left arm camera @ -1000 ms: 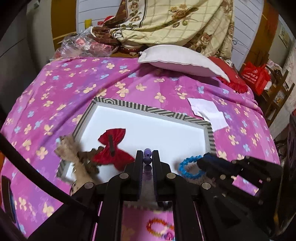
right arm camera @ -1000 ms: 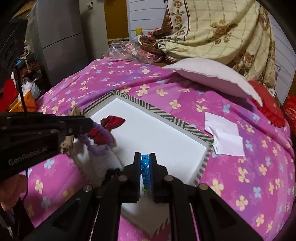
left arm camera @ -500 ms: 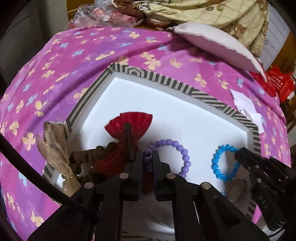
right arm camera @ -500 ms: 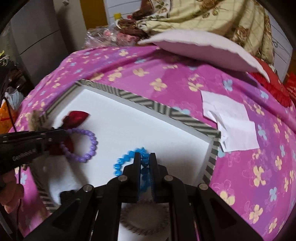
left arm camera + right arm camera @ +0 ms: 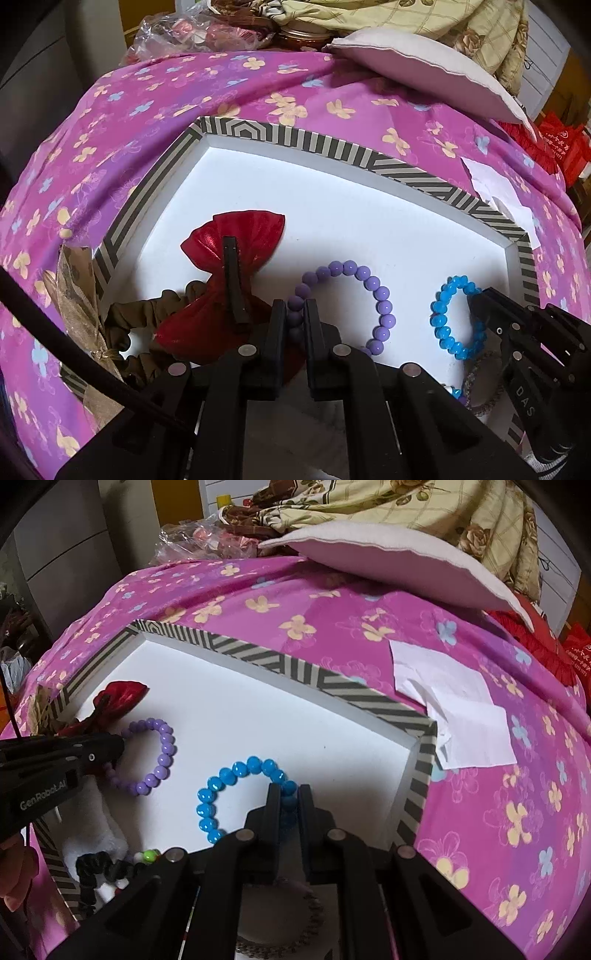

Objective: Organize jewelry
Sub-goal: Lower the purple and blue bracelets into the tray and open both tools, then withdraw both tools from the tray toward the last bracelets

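Note:
A white tray with a striped rim lies on the pink bedspread. My left gripper is shut on a purple bead bracelet that rests on the tray floor; the bracelet also shows in the right wrist view. My right gripper is shut on a blue bead bracelet, which lies flat on the tray to the right of the purple one. A red bow hair clip lies left of the purple bracelet.
A brown scrunchie and a gold ribbon sit at the tray's left edge. A black scrunchie and a chain bracelet lie near its front. White paper lies right of the tray. A pillow is behind.
Both grippers have come down from above the tray to its floor, each with its bracelet. The bracelets now lie flat and open as rings.

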The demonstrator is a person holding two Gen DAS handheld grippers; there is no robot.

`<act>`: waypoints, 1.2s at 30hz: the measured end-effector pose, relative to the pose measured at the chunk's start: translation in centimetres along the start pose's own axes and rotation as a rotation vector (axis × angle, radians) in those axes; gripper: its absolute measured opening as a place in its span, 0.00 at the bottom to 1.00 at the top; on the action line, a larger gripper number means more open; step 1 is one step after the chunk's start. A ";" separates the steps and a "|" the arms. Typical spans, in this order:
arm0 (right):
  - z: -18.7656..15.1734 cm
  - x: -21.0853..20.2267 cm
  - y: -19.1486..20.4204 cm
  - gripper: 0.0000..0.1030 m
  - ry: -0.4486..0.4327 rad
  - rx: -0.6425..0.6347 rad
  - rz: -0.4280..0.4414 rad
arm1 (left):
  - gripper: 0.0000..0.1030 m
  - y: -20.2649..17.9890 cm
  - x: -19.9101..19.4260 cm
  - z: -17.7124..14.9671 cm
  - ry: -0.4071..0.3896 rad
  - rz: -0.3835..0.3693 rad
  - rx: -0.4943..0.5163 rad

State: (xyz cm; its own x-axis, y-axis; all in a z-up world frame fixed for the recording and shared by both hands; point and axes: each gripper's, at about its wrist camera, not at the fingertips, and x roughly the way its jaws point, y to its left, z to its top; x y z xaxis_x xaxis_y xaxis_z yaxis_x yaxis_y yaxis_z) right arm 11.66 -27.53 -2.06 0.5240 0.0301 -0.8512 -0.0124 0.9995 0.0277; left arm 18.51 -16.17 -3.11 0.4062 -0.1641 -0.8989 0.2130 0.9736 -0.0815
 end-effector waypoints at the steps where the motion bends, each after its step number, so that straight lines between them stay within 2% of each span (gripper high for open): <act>1: 0.0 0.0 0.0 0.08 -0.001 0.001 -0.001 | 0.30 0.0 0.0 0.0 0.000 0.001 0.000; 9: -0.2 -0.2 -0.1 0.09 0.001 0.008 -0.022 | 0.30 -0.3 0.1 -0.1 -0.004 0.015 0.014; 18: -0.5 -1.7 -0.4 0.26 -0.013 0.039 -0.006 | 0.32 -0.7 -0.3 -0.7 -0.010 0.010 0.014; 23: -0.9 -3.3 -0.4 0.31 -0.033 0.047 0.000 | 0.43 -0.3 -1.4 -0.9 -0.014 -0.025 -0.004; 28: -1.6 -5.5 0.0 0.52 -0.071 0.061 -0.002 | 0.47 0.7 -3.6 -1.5 -0.030 -0.062 -0.033; 36: -2.9 -8.3 1.5 0.54 -0.107 0.053 0.034 | 0.48 1.5 -7.0 -3.8 -0.094 -0.038 -0.010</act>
State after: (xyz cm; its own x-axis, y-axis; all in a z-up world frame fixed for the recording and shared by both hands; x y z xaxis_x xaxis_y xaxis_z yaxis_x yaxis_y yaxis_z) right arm 4.82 -26.26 3.55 0.6117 0.0609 -0.7887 0.0117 0.9962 0.0860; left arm 12.57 -12.92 1.45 0.4795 -0.2147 -0.8509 0.2212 0.9679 -0.1196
